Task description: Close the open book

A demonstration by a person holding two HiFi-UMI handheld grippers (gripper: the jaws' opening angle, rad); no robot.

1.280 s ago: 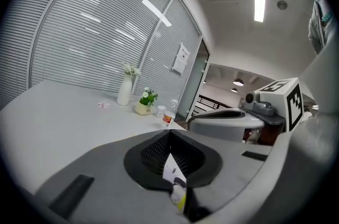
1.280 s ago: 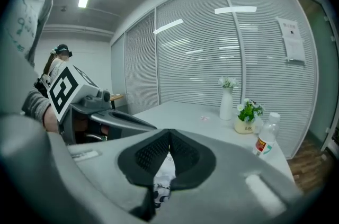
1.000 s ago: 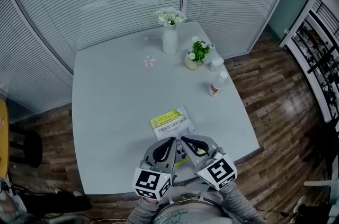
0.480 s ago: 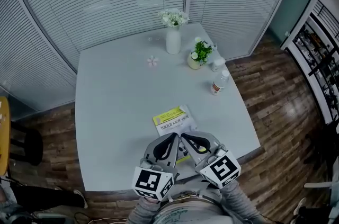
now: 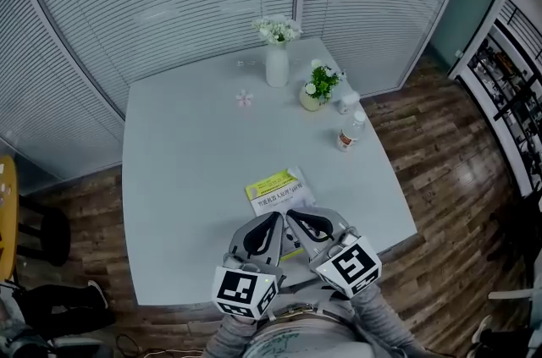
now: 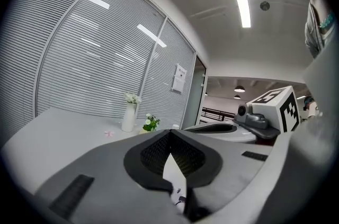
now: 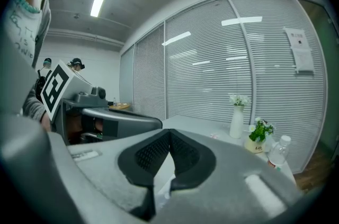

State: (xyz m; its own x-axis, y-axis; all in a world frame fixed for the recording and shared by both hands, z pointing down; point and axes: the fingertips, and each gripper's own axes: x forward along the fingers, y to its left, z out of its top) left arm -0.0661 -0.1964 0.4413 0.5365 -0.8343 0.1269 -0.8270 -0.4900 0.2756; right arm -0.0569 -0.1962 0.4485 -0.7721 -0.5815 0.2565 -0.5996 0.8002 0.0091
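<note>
A book (image 5: 273,189) with a yellow and white cover lies flat on the grey table (image 5: 186,179), near its front edge. Both grippers hover over the book's near end, their tips side by side. My left gripper (image 5: 279,217) is shut, and nothing is seen clamped at its tips (image 6: 170,132). My right gripper (image 5: 290,215) is also shut, its pads meeting at the tip (image 7: 170,132). Through the gap behind each pair of pads a strip of the book's white surface (image 6: 177,186) (image 7: 165,175) shows below. The near part of the book is hidden under the grippers.
At the table's far side stand a white vase of flowers (image 5: 277,64), a small potted plant (image 5: 317,90), a white cup (image 5: 345,102) and a water bottle (image 5: 347,134). A pink flower (image 5: 245,99) lies near the vase. Window blinds wall the back.
Hardly anything differs. Both grippers stay shut together over the book's near end, and the book has not moved.
</note>
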